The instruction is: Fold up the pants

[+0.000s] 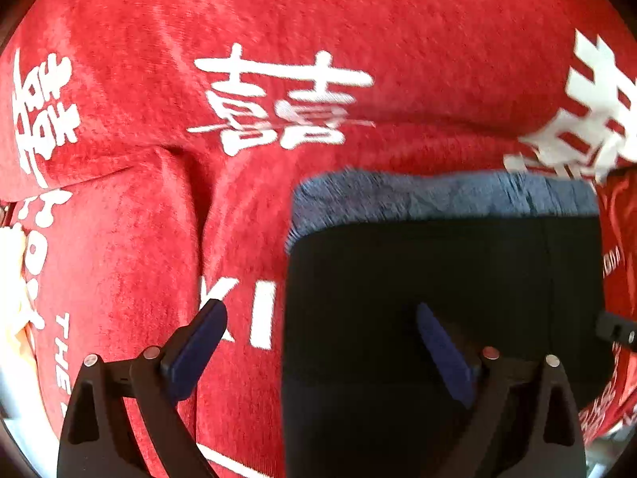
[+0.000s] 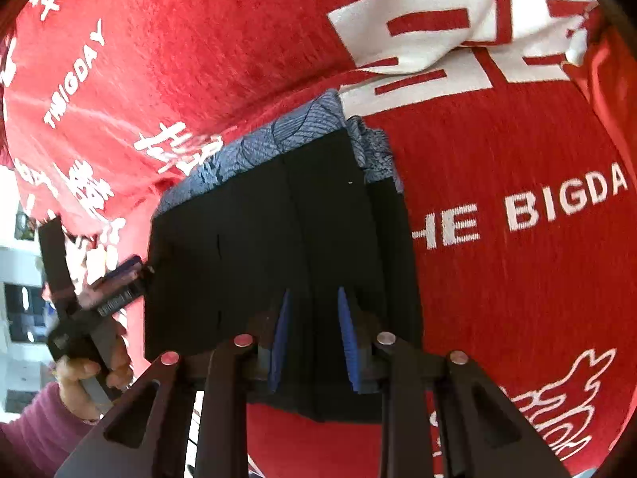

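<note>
The black pants (image 1: 438, 279) lie folded into a compact rectangle on a red cloth, with a blue patterned waistband (image 1: 438, 195) at the far edge. My left gripper (image 1: 318, 310) is open, its right finger over the pants' left part and its left finger over the red cloth. In the right wrist view the pants (image 2: 258, 239) and waistband (image 2: 278, 139) lie straight ahead. My right gripper (image 2: 312, 298) hovers over the pants' near edge with a narrow gap between its blue pads; whether fabric is pinched cannot be told. The left gripper (image 2: 131, 275) also shows at the pants' left edge.
A red cloth (image 1: 318, 20) with white characters and lettering covers the whole surface, wrinkled beyond the pants. In the right wrist view the red cloth (image 2: 517, 139) spreads to the right. A hand in a pink sleeve (image 2: 79, 382) holds the left tool at lower left.
</note>
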A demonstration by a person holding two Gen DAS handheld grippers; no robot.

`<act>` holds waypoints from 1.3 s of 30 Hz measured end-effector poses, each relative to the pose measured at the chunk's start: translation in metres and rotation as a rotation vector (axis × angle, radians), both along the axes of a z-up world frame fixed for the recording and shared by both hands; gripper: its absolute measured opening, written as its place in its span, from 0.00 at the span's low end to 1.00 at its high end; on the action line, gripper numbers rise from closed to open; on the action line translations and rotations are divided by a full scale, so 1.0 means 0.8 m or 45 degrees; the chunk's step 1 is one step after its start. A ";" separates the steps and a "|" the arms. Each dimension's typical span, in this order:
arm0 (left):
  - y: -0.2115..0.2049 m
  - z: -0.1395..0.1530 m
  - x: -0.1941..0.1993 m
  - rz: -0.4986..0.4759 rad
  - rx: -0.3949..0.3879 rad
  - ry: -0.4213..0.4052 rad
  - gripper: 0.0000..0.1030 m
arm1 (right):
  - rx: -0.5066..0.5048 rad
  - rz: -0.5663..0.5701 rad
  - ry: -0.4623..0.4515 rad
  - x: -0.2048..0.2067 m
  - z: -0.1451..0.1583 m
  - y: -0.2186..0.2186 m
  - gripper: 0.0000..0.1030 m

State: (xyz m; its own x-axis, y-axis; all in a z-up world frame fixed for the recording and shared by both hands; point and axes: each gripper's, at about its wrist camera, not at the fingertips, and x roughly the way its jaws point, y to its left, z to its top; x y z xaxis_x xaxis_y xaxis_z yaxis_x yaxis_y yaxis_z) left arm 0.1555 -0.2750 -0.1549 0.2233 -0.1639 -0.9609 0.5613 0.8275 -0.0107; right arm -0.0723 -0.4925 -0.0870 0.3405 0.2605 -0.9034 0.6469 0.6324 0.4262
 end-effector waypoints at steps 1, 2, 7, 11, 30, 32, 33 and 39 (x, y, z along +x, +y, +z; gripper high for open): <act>0.000 0.001 -0.001 -0.007 0.002 -0.004 0.94 | 0.019 -0.018 -0.002 -0.003 0.000 -0.001 0.27; 0.000 0.002 -0.002 -0.017 0.009 -0.003 0.94 | 0.029 -0.029 -0.003 -0.006 0.001 -0.002 0.27; 0.001 0.005 0.000 0.000 0.043 0.030 0.99 | 0.008 -0.023 0.016 -0.013 0.010 0.010 0.29; 0.003 0.008 -0.004 -0.019 0.051 0.043 0.99 | -0.006 -0.046 0.022 -0.013 0.016 0.017 0.42; 0.025 0.008 -0.018 -0.110 0.049 0.191 0.99 | -0.164 -0.131 0.142 0.004 0.044 0.077 0.70; 0.027 0.006 -0.018 -0.122 0.042 0.200 0.99 | -0.185 -0.142 0.152 0.001 0.047 0.084 0.71; 0.027 0.006 -0.018 -0.127 0.038 0.202 0.99 | -0.188 -0.148 0.155 0.000 0.047 0.086 0.72; 0.029 0.003 -0.016 -0.159 0.019 0.224 0.99 | -0.193 -0.208 0.159 -0.011 0.047 0.094 0.75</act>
State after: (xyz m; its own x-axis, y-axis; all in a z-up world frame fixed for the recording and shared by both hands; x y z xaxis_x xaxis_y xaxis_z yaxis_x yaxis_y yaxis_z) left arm 0.1430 -0.2521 -0.1522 0.0309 -0.1648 -0.9858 0.6500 0.7526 -0.1054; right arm -0.0814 -0.4173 -0.0493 0.2501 0.0698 -0.9657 0.7873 0.5659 0.2448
